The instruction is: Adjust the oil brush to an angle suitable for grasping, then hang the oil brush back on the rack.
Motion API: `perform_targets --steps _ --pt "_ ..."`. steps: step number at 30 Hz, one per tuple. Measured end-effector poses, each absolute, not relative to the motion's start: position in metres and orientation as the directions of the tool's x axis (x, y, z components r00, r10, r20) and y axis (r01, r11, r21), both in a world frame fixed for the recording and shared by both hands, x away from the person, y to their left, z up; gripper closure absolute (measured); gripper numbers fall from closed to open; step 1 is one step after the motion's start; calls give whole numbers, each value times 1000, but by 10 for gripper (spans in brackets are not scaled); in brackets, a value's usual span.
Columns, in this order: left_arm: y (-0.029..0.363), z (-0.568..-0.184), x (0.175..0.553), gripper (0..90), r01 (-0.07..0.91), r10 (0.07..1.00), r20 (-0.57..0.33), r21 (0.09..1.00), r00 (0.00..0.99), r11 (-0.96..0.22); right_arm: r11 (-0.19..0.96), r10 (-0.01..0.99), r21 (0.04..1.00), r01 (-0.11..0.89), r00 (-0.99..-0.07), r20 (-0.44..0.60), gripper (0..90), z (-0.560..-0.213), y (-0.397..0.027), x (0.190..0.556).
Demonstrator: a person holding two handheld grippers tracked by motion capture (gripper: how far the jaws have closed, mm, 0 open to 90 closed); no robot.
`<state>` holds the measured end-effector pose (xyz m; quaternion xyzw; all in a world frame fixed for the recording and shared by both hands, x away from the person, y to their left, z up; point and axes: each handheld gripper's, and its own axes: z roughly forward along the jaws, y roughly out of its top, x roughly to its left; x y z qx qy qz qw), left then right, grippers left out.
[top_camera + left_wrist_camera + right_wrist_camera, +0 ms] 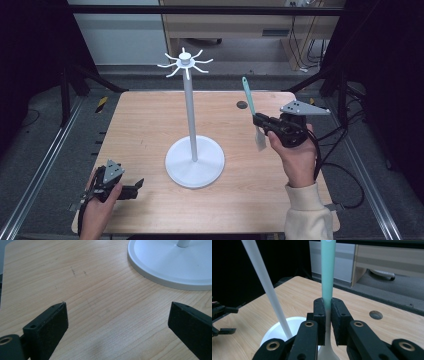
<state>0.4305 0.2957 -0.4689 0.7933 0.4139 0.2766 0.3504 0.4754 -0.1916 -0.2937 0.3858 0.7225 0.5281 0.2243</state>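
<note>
A white stand rises from a round base (194, 161) at the table's middle, with a thin pole (189, 110) and a ring of hooks (185, 62) on top. A spatula with a teal handle (248, 97) and a pale blade (260, 137) stands upright to the right of the pole. My right gripper (260, 120) is shut on the spatula, its jaws clamping the handle (327, 270) low down, above the table. My left gripper (138, 186) is at the front left, open, with bare wood between its jaws (117, 307). The base (175, 262) lies just beyond it.
The wooden table (150, 120) has a small round hole (242, 105) at the back right. Cables trail off the right edge (345, 175). Dark frame struts stand at both back corners. A wooden cabinet (240, 25) stands behind the table.
</note>
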Motion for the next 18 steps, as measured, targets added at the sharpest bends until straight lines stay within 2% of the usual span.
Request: perform_targets --steps 18 --pt "296 -467 430 24 446 853 156 798 498 -406 128 746 969 211 -664 46 827 -268 -176 453"
